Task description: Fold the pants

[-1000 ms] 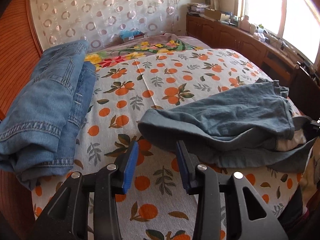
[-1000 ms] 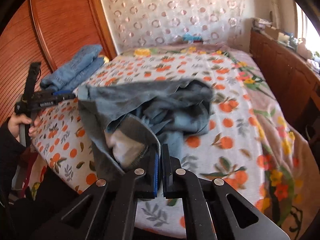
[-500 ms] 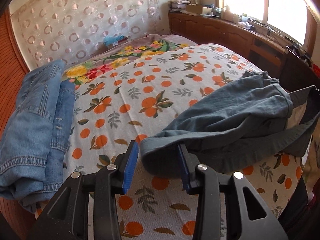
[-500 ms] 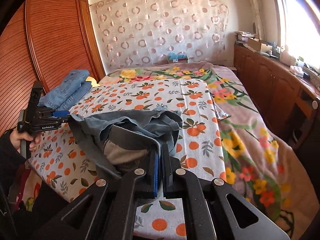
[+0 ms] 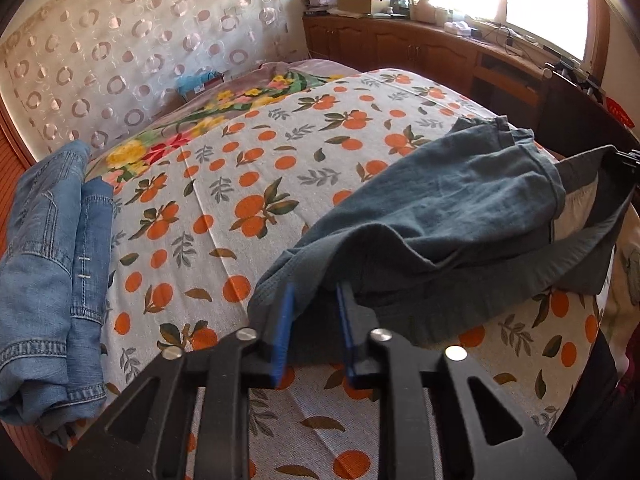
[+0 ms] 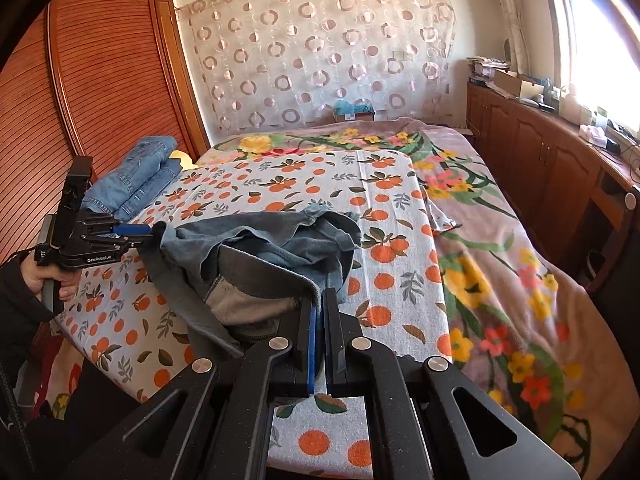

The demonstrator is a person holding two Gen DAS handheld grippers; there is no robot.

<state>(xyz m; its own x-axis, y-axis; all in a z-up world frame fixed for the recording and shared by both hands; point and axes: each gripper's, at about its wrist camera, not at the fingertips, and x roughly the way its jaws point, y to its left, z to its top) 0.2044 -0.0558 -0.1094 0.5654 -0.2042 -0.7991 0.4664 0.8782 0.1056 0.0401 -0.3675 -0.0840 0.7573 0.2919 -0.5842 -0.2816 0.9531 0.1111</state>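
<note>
Left-wrist and right-wrist views of a bed covered by an orange-print sheet (image 5: 248, 184). The grey-blue pants (image 5: 460, 208) lay crumpled on the near part of the sheet, partly lifted, stretched between the two grippers.

Left gripper (image 5: 312, 308): its jaws had just been closing, with a hem edge of the pants between the blue pads (image 5: 282, 332). In the left-wrist view a gap still showed between the pads, with cloth bunched in it; in the right-wrist view the same gripper (image 6: 154, 231) appeared clamped onto that edge. A hand (image 6: 56, 280) in a dark sleeve held its handle at the left side of the bed.

Right gripper (image 6: 319, 300): jaws drawn together, pinching the waistband edge of the pants (image 6: 256, 256) at its tips. The pale inner lining of the waistband faced the right-wrist camera.

Folded denim garments (image 5: 52, 264) formed a stack at the left edge of the bed, well apart from the pants. A floral blanket (image 6: 500, 248) lay beneath the sheet and extended to the right. A curtain with a ring pattern (image 6: 320, 56) hung behind the bed, a slatted wooden wardrobe (image 6: 80, 92) stood at left, and a wooden cabinet (image 6: 552, 160) ran under the window at right
</note>
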